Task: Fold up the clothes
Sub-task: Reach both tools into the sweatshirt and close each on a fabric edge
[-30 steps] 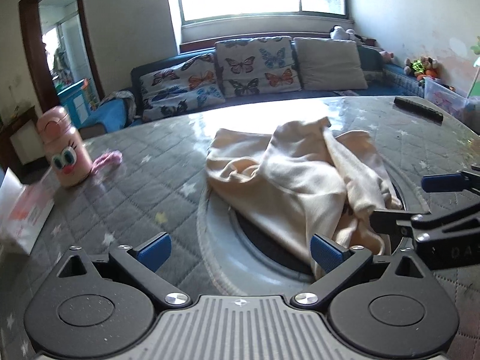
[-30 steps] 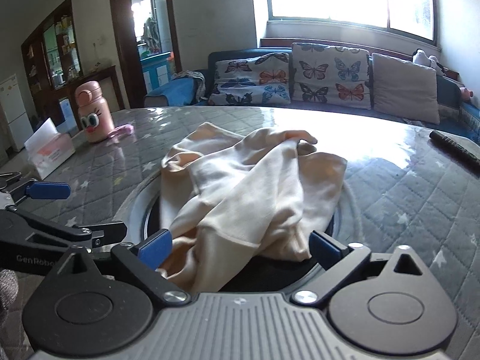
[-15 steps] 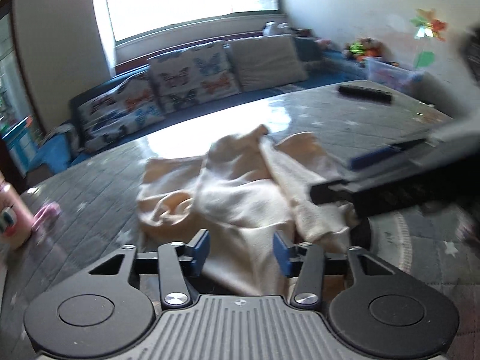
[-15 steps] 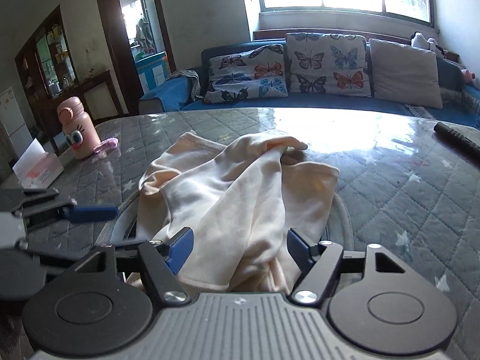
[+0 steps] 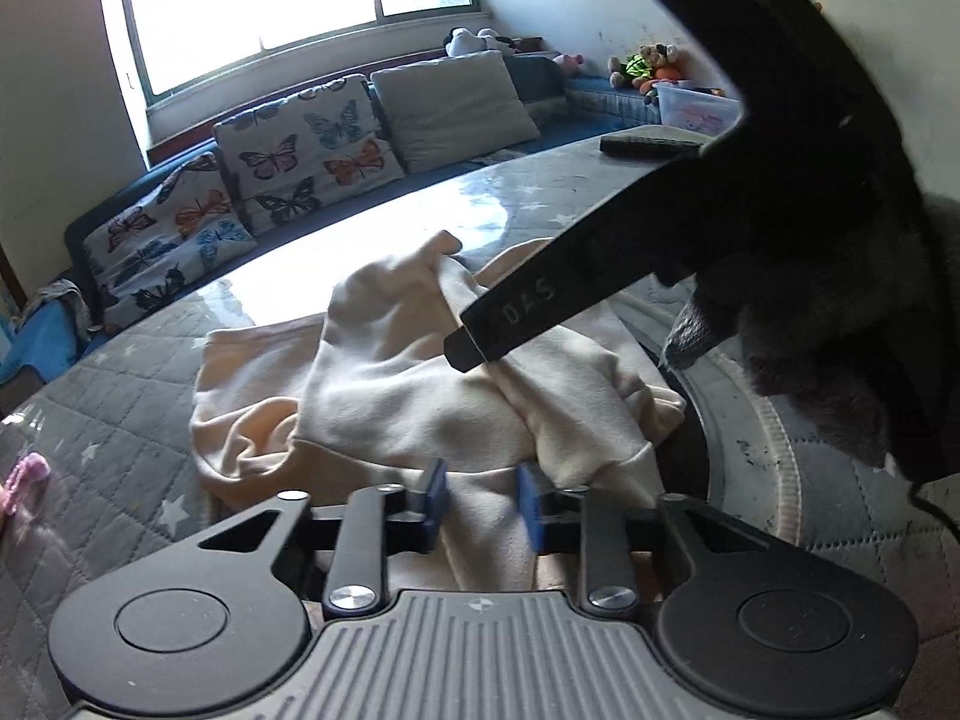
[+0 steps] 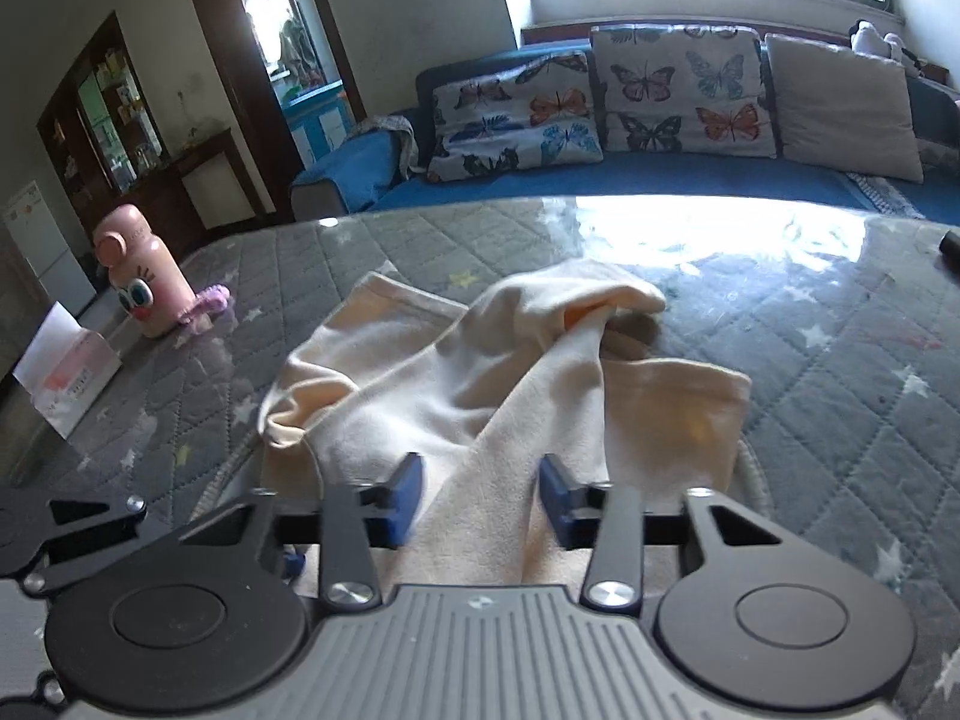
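A crumpled cream garment [image 5: 420, 384] lies on the quilted grey table [image 5: 120, 396]. My left gripper [image 5: 480, 504] is at the garment's near edge. Its jaws are closing, and its blue pads touch a fold of the cloth on both sides. In the right wrist view the cream garment [image 6: 480, 372] has a long ridge that runs toward me. My right gripper [image 6: 480, 501] straddles that ridge, its jaws closing with small gaps still beside the pads. A finger of the right gripper [image 5: 540, 306] and a grey gloved hand [image 5: 810, 330] cross the left wrist view above the cloth.
A round inset ring [image 5: 750, 420] lies under the garment. A pink bottle [image 6: 144, 276], a pink scrap [image 6: 207, 306] and a tissue box [image 6: 66, 378] stand at the table's left. A black remote [image 5: 648, 147] lies far right. A sofa with butterfly cushions [image 6: 678, 96] runs behind.
Both pairs of jaws have narrowed from wide open. Both grippers have come forward and down onto the garment's near edge. The right gripper now looms across the left wrist view.
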`<act>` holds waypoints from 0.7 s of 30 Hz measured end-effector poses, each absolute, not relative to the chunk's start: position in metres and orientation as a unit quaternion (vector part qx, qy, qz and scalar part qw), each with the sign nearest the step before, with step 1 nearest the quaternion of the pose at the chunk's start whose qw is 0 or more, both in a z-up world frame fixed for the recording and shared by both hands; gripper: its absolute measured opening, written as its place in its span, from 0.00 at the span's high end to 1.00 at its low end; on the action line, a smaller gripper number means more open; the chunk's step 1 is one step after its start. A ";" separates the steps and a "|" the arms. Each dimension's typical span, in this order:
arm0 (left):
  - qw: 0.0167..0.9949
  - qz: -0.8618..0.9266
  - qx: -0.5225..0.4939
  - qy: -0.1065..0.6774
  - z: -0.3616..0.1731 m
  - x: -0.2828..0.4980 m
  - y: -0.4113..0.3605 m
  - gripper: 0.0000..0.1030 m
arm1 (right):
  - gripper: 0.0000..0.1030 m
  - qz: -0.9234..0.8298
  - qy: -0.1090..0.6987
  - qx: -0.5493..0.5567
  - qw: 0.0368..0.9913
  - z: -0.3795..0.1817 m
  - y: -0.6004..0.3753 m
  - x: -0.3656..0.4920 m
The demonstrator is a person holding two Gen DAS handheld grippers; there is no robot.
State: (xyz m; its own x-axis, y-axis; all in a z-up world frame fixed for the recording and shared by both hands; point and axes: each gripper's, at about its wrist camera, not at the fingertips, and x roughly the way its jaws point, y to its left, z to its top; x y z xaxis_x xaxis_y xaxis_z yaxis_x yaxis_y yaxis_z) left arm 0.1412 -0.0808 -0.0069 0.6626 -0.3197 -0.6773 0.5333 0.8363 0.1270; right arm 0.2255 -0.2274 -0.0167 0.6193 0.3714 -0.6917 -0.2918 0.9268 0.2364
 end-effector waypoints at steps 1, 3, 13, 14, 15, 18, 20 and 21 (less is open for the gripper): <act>0.897 -0.239 0.159 0.335 -0.007 0.141 -0.080 0.89 | 0.78 0.184 0.398 0.052 0.897 -0.018 -0.228 0.226; 0.898 -0.239 0.157 0.333 -0.008 0.141 -0.078 0.97 | 0.89 0.181 0.400 0.056 0.896 -0.021 -0.231 0.224; 0.928 -0.199 0.116 0.294 0.022 0.122 -0.047 1.00 | 0.96 0.155 0.358 0.066 0.918 0.009 -0.269 0.183; 0.930 -0.196 0.112 0.292 0.025 0.120 -0.043 1.00 | 0.96 0.154 0.354 0.067 0.920 0.013 -0.273 0.177; 0.931 -0.193 0.108 0.290 0.029 0.118 -0.040 1.00 | 0.96 0.154 0.350 0.068 0.921 0.017 -0.277 0.171; 0.930 -0.195 0.113 0.291 0.032 0.113 -0.043 1.00 | 0.96 0.155 0.340 0.069 0.925 0.025 -0.286 0.151; 0.927 -0.201 0.116 0.294 0.031 0.114 -0.050 0.97 | 0.96 0.152 0.339 0.069 0.926 0.026 -0.291 0.140; 0.926 -0.204 0.119 0.295 0.031 0.116 -0.055 0.97 | 0.96 0.150 0.339 0.070 0.926 0.026 -0.294 0.134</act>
State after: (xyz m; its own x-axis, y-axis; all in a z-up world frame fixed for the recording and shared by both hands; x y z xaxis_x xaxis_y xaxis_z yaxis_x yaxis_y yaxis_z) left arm 0.1157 -0.0550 0.0306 0.7429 -0.3067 -0.5950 0.4477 0.8885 0.1010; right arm 0.1342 -0.2942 0.0262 0.7248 0.3256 -0.6071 -0.2310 0.9451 0.2311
